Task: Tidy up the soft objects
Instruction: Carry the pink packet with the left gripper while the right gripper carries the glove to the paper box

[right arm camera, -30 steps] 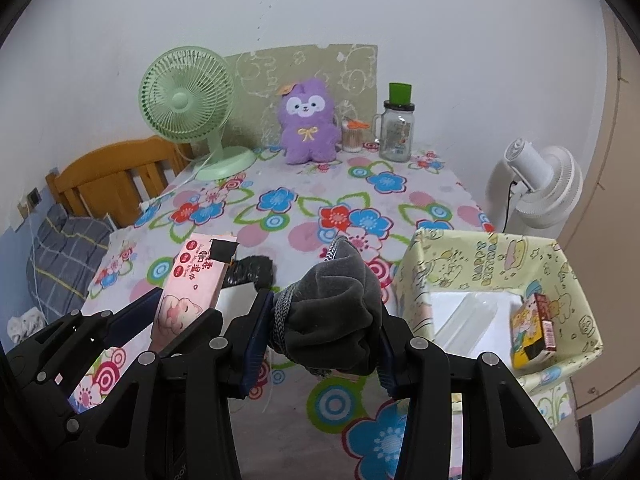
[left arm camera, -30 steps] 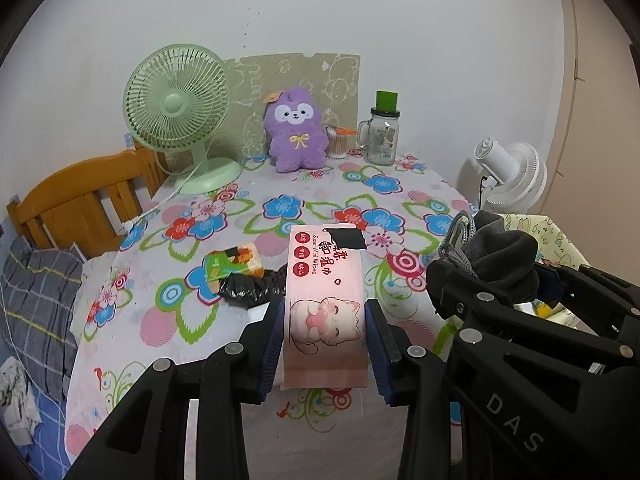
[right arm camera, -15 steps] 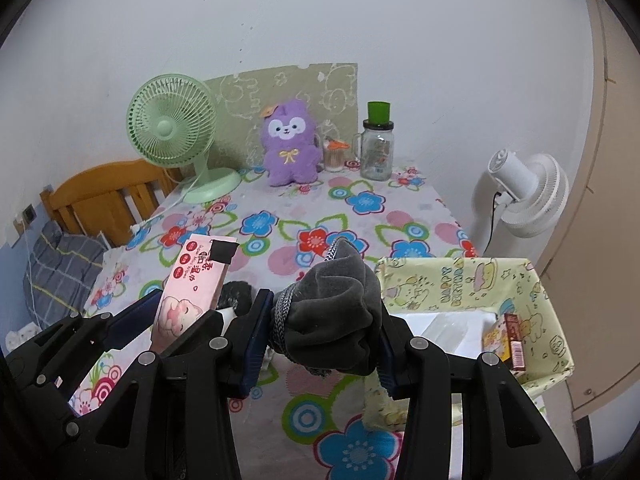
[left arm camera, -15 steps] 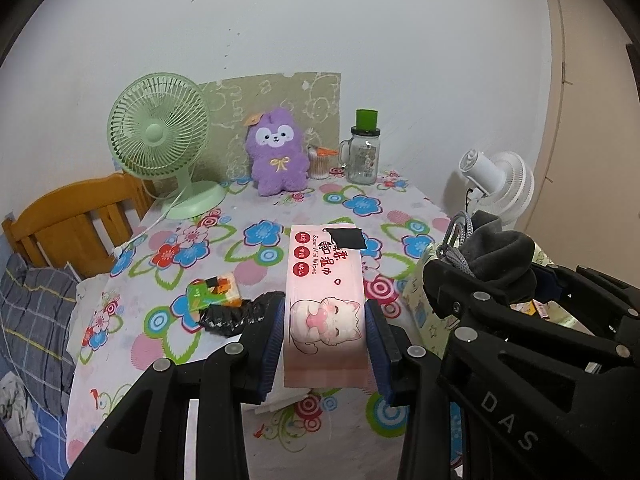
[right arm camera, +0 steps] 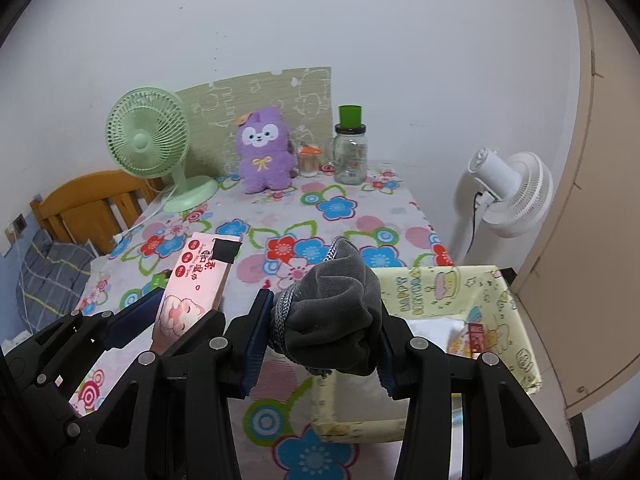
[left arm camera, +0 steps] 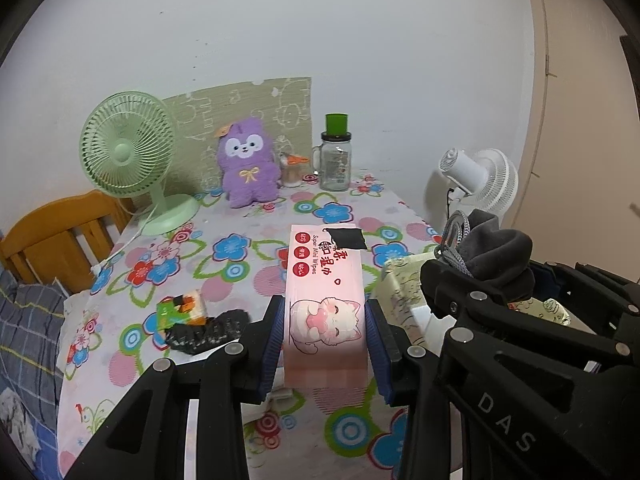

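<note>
Both tongs have lifted and swung toward the yellow cartoon-print fabric box [right arm camera: 460, 292] at the table's [right arm camera: 332, 208] right edge, so drop-off looks close. The left tongs [left arm camera: 325, 336] clamp the pink wet-wipes pack [left arm camera: 325, 292]; the right tongs [right arm camera: 320, 336] squeeze the grey fleece bundle [right arm camera: 336, 312], now partly over the box. A black crumpled item [left arm camera: 204, 332] and green-orange packet [left arm camera: 182, 310] remain behind; a red packet [right arm camera: 474, 334] already occupies the box.

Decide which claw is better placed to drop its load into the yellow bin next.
Probably the right claw: its grey cloth bundle hangs at the yellow bin edge, while the left claw holds the pink wipes pack further out over the table.
</note>
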`<state>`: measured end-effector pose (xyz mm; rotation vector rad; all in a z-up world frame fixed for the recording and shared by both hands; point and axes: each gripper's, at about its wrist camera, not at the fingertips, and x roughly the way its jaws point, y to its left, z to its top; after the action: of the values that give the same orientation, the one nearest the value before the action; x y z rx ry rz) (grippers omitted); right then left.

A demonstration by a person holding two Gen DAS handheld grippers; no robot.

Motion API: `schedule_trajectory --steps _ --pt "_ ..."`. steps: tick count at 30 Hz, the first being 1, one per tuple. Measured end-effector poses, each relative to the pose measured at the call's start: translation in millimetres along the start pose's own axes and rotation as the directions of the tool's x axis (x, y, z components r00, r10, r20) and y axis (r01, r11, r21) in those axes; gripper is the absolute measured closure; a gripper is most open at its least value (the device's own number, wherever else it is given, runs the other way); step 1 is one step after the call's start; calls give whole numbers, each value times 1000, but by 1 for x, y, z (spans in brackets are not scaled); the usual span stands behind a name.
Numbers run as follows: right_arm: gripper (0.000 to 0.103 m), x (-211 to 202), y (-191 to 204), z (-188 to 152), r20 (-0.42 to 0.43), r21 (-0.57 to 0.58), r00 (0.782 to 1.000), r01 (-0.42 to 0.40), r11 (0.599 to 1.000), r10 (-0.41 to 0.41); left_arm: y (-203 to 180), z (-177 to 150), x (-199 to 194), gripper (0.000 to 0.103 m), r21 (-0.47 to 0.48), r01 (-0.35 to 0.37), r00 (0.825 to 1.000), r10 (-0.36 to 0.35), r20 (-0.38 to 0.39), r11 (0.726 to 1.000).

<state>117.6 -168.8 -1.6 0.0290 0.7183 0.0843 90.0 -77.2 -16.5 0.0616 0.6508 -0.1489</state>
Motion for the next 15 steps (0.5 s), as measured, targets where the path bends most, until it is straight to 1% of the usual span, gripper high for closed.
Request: schedule_trajectory --steps 15 --pt "54 2 -46 1 3 28 999 54 998 -54 -41 9 17 63 38 60 998 -60 -13 997"
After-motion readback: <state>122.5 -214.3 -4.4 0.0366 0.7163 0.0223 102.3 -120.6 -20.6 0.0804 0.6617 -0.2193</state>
